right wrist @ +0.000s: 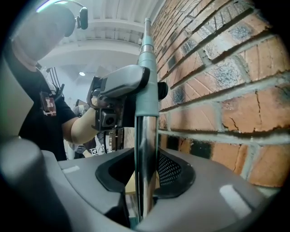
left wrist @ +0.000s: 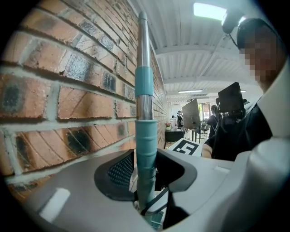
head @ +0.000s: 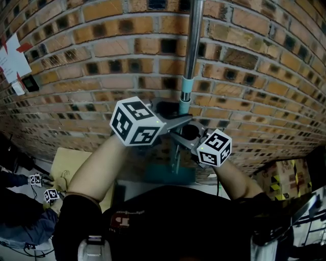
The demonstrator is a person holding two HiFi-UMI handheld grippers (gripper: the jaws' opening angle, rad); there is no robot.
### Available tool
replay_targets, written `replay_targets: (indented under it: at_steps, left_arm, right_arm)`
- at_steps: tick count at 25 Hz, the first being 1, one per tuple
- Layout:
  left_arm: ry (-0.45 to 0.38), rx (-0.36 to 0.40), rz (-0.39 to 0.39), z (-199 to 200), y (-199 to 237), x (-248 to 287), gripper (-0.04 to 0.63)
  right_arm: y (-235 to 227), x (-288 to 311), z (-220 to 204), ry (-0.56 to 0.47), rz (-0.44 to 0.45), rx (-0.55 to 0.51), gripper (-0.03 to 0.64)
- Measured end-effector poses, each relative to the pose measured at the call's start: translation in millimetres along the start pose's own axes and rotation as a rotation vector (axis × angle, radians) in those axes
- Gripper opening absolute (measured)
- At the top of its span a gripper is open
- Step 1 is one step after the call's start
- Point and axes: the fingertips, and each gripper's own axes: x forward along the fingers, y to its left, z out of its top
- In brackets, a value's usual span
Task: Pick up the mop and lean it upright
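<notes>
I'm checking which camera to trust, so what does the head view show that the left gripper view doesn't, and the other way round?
Only the head view: the mop head down at the floor, paper notes on the wall, and the right gripper on the mop handle below the left gripper. Only the left gripper view: a ceiling light, a monitor down the room, and its own jaws close up around the teal sleeve. Both: the handle upright beside the brick wall.
</notes>
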Motion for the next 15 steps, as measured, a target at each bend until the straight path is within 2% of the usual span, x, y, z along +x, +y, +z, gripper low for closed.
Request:
replay_targets:
  at_steps: [7,11,15]
  left_arm:
    - [-0.024,-0.033,0.031,-22,13,-17,0.175]
    - [-0.036,-0.055,0.054,-58,17,-30,0.173]
    - [-0.06,-0.097,0.112,-100,25,-42,0.168]
  right_arm:
    - [-4,-3,-21,0.029,0.003,0.046,0.141]
    - [-6,-3,-43,0.046,-0.011,0.066,0.141]
    - [-6,-3,-68,0.088,-0.018,0.063,0.141]
